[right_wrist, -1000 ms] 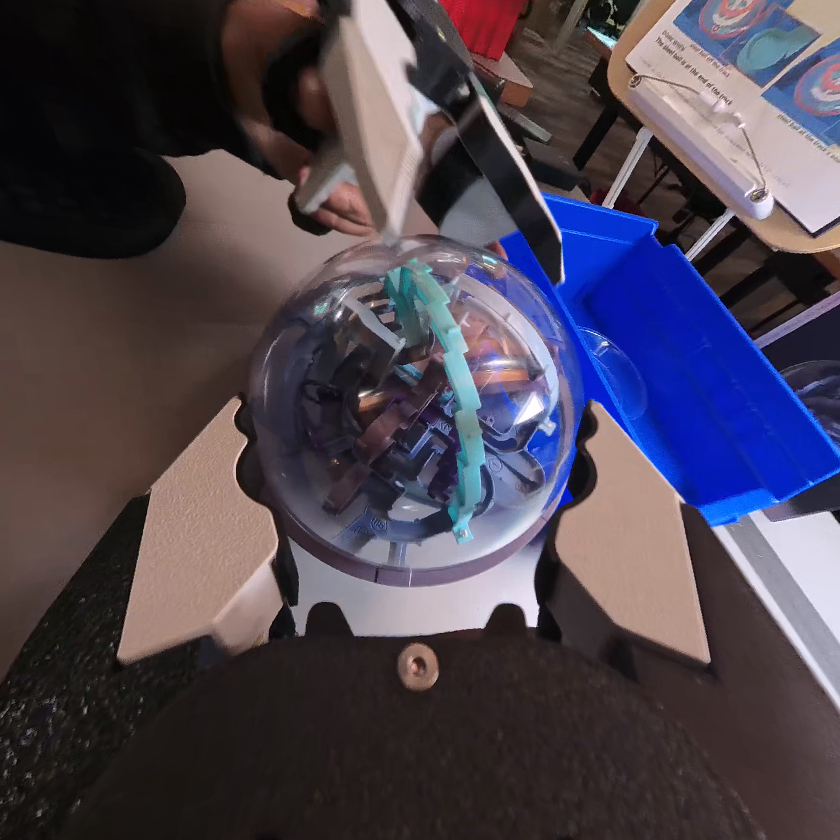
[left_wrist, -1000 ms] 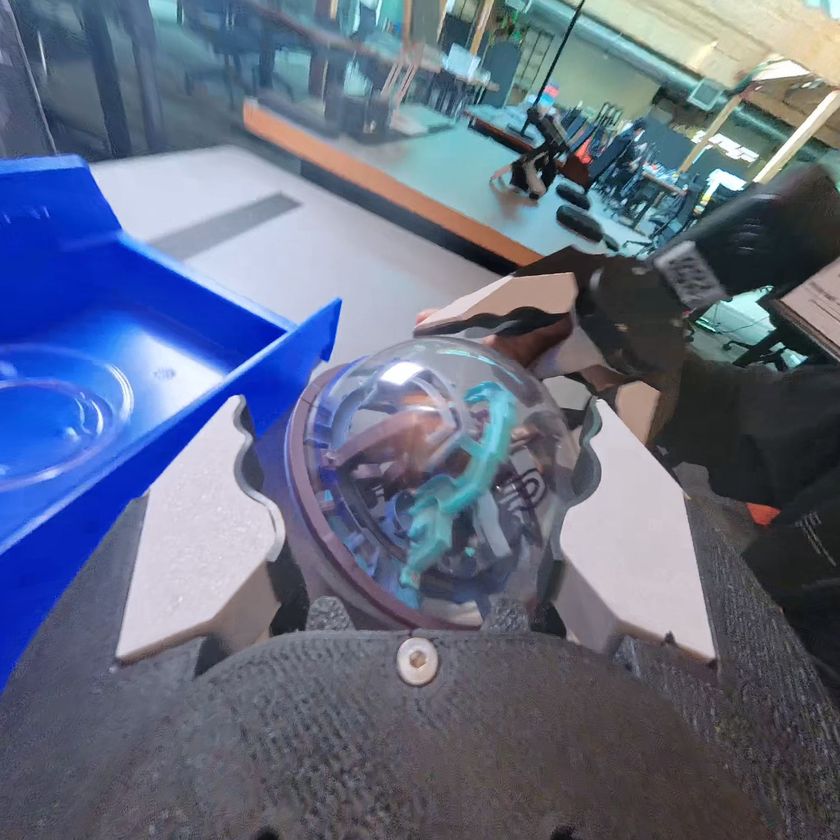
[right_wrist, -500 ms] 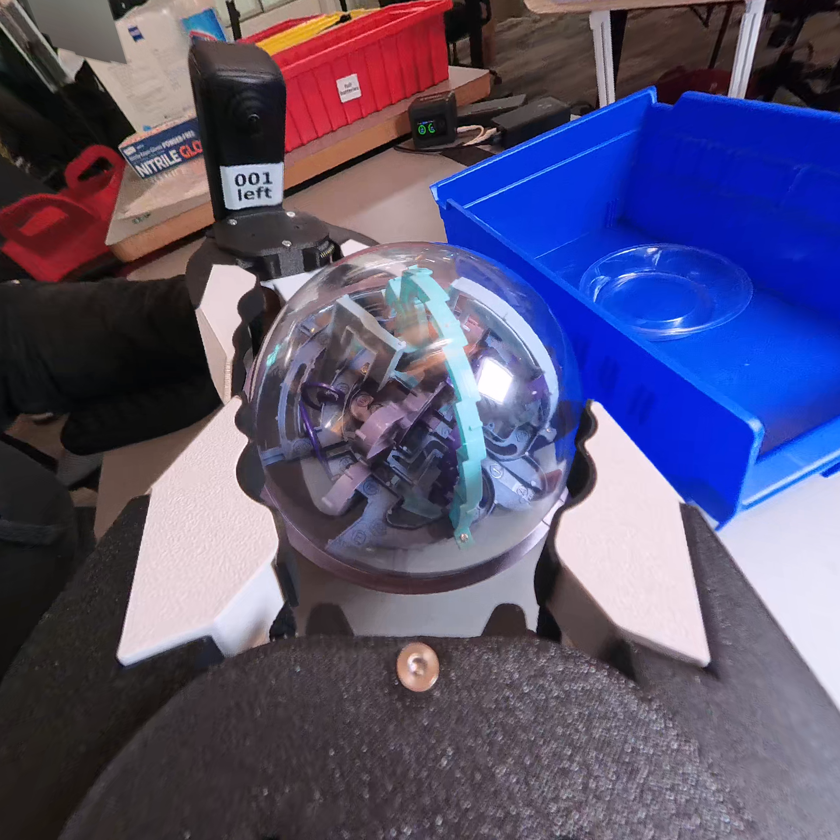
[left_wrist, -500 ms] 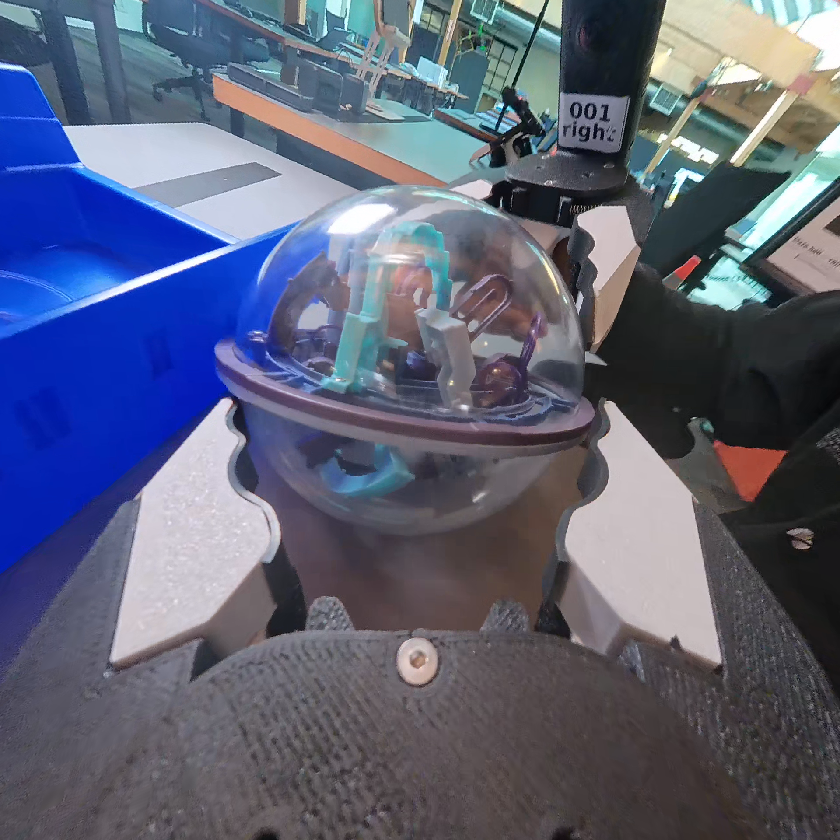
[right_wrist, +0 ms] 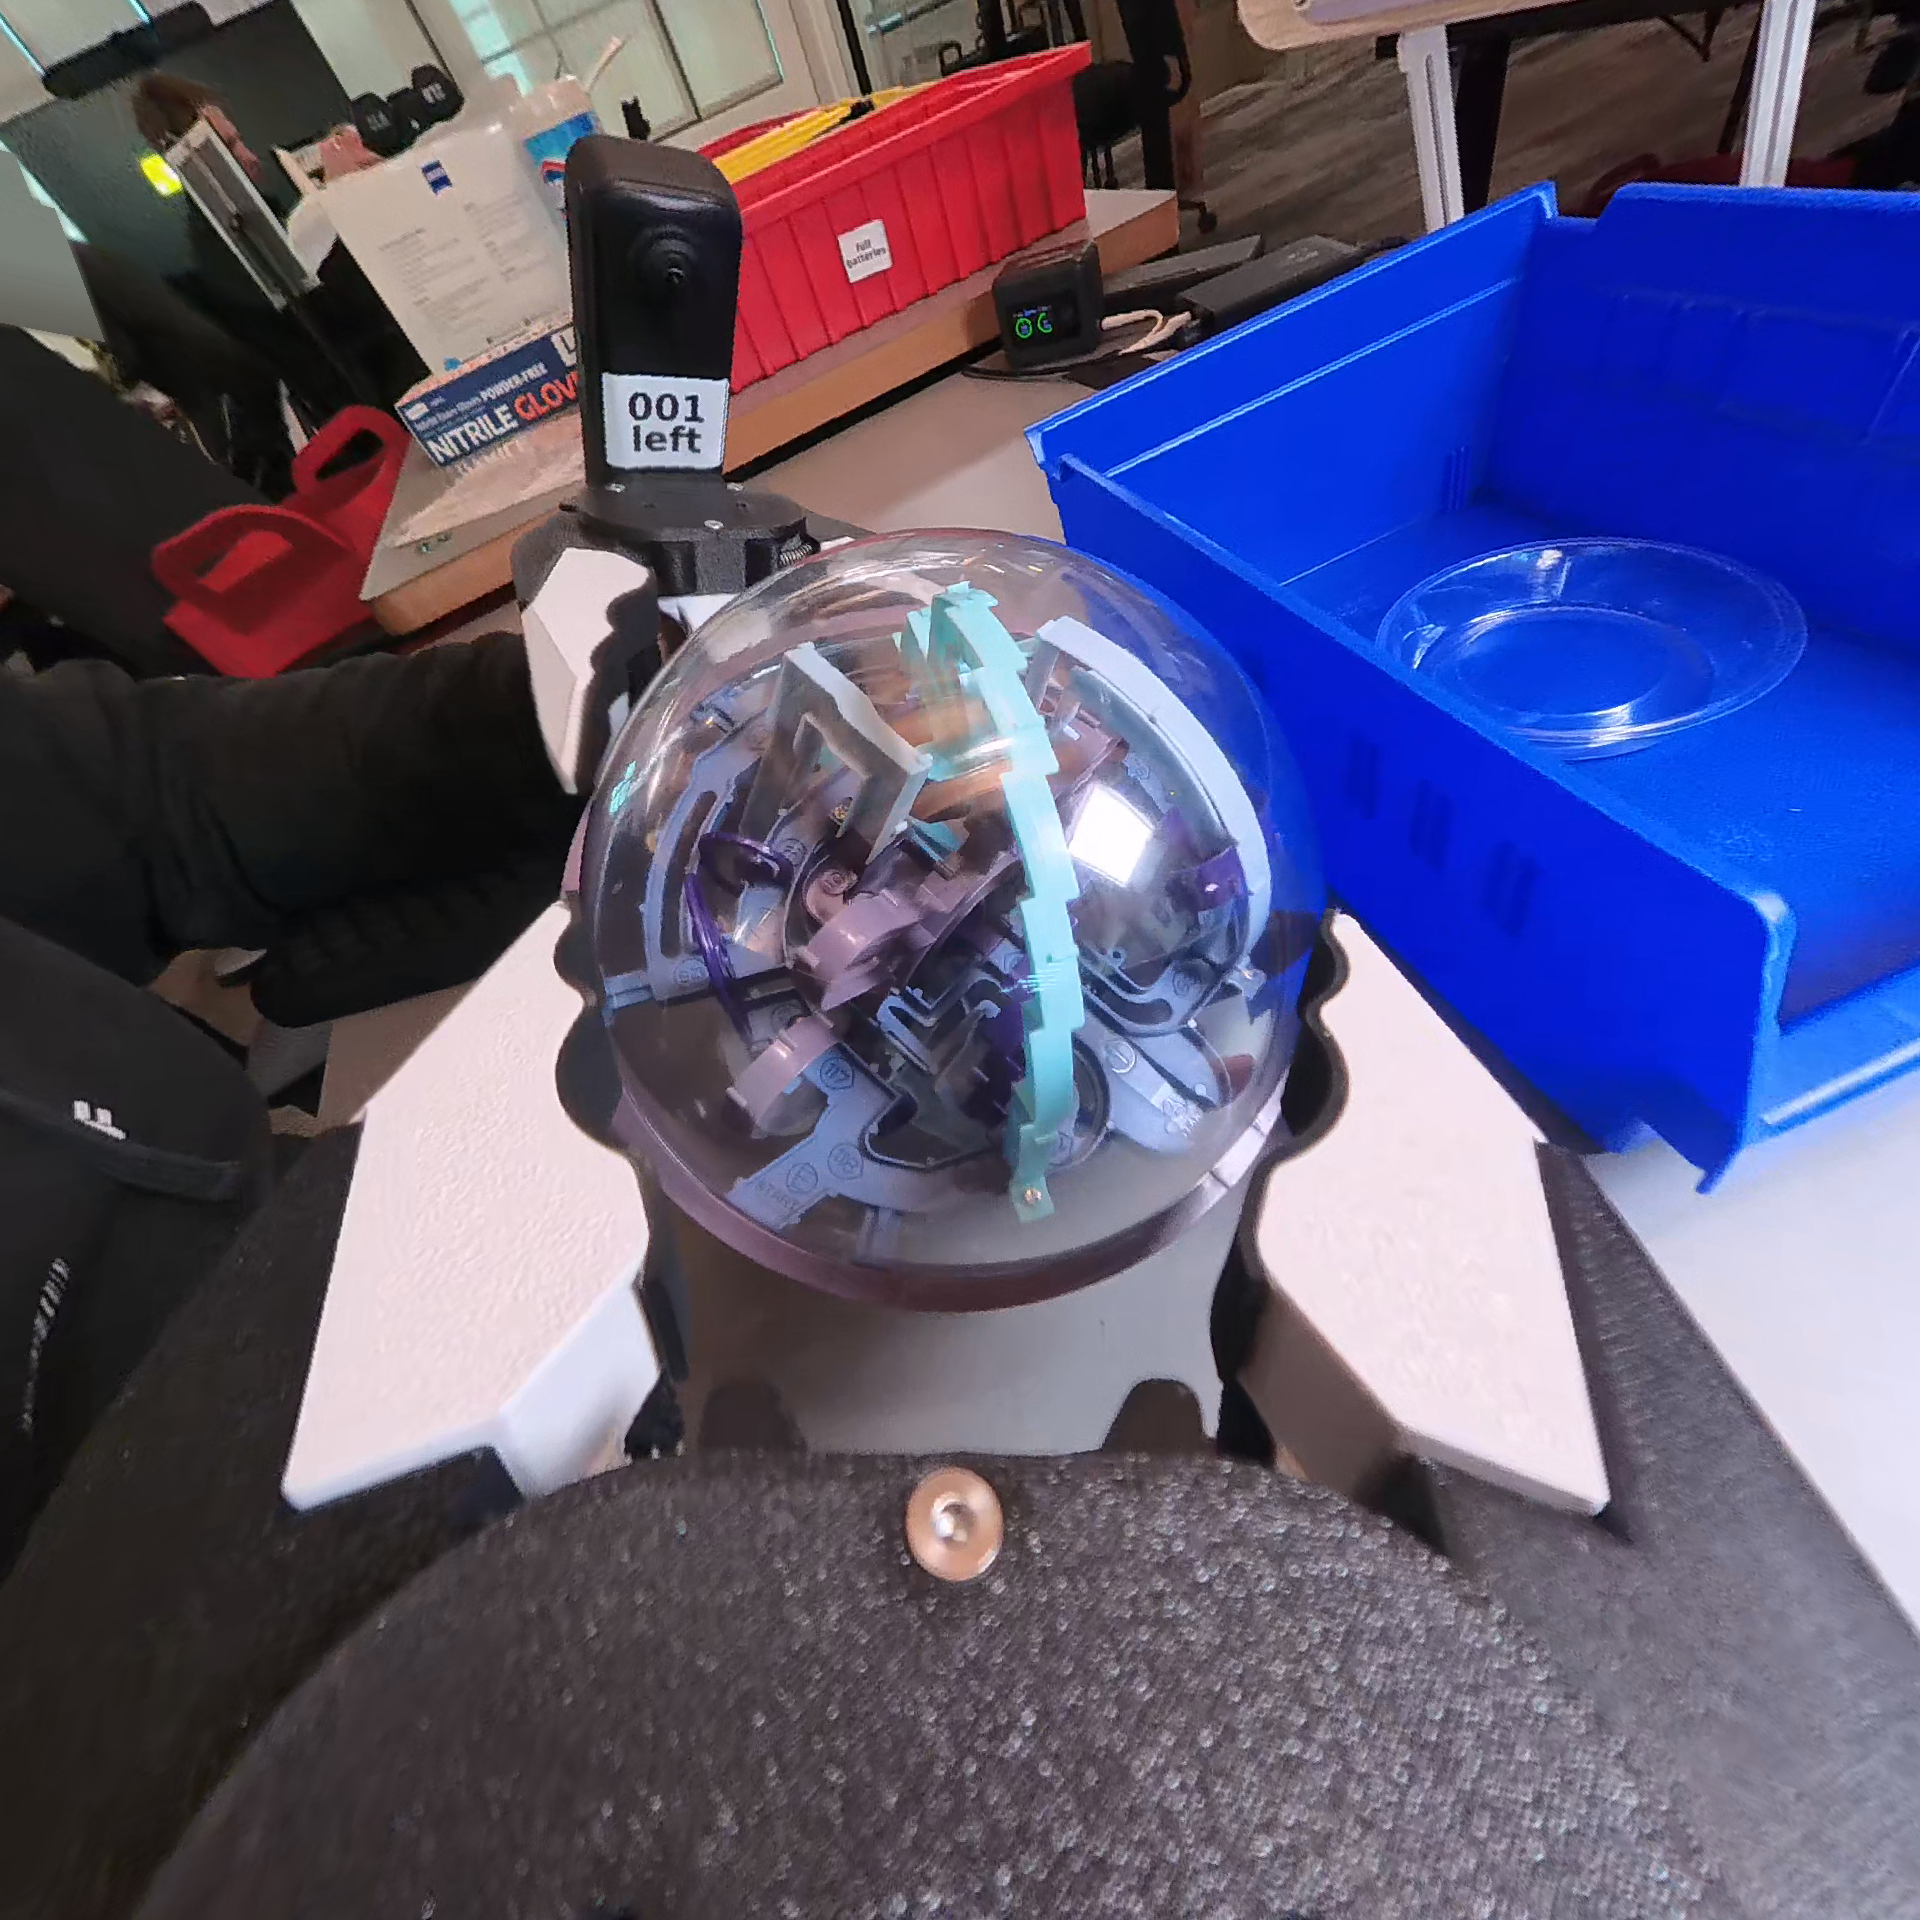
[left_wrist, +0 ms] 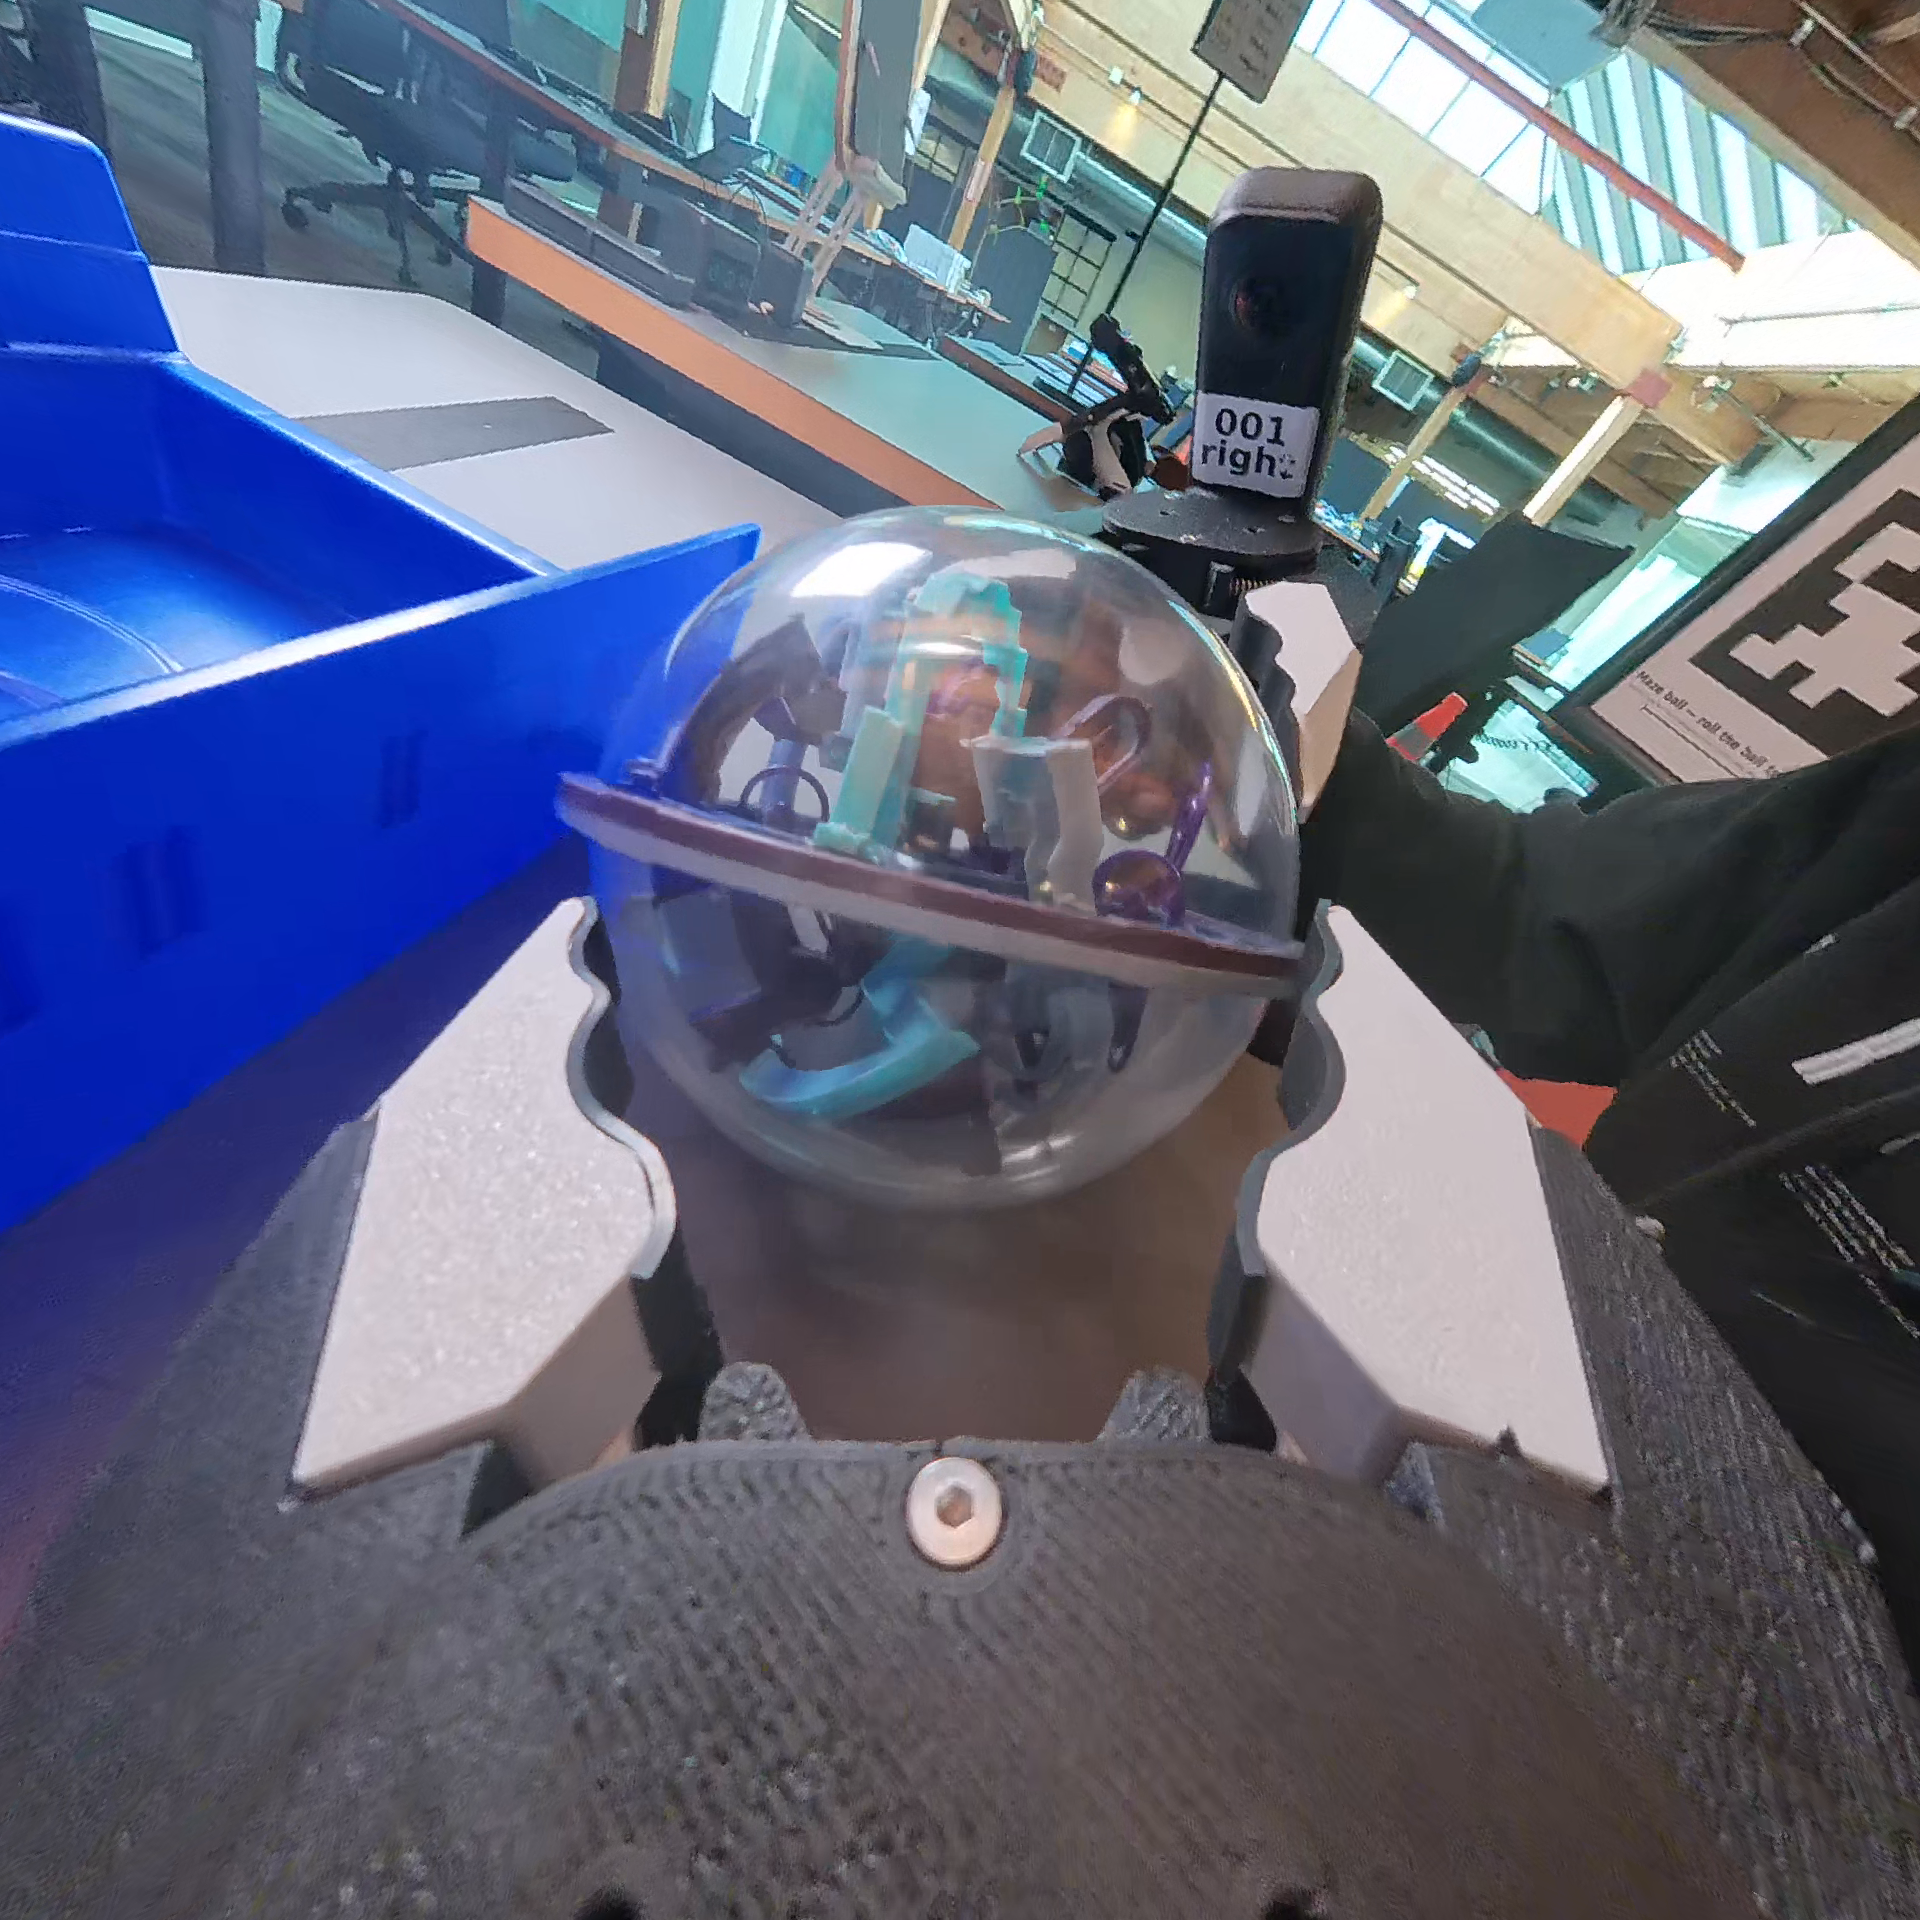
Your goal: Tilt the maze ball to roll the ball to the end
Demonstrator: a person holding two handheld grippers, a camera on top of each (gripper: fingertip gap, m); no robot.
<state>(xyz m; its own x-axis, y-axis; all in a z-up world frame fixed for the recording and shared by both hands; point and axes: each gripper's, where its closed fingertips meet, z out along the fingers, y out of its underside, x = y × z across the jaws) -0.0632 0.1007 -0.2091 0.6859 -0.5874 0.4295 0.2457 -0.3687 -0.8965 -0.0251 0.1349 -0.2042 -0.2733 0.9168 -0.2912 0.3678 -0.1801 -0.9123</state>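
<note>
The maze ball (left_wrist: 935, 862) is a clear sphere with a dark ring around its middle and teal, grey and purple tracks inside. My left gripper (left_wrist: 951, 935) is shut on its sides. My right gripper (right_wrist: 948, 935) grips the same ball (right_wrist: 935, 914) from the opposite side. Both hold it above the table. In the left wrist view the ring sits nearly level, dipping slightly to the right. One right finger (left_wrist: 1299, 665) shows behind the ball, and one left finger (right_wrist: 561, 644) shows behind it in the right wrist view. I cannot make out the small ball inside.
A blue bin (left_wrist: 260, 810) stands close beside the ball, and in the right wrist view (right_wrist: 1507, 883) it holds a clear plastic dish (right_wrist: 1590, 644). Black sleeves (left_wrist: 1610, 883) (right_wrist: 260, 810) reach in. A red bin (right_wrist: 914, 208) and a glove box (right_wrist: 488, 405) lie behind.
A second ago both grippers held the ball steeply tipped. They have swung it back, so the ring is now near level. The bin now sits level in view.
</note>
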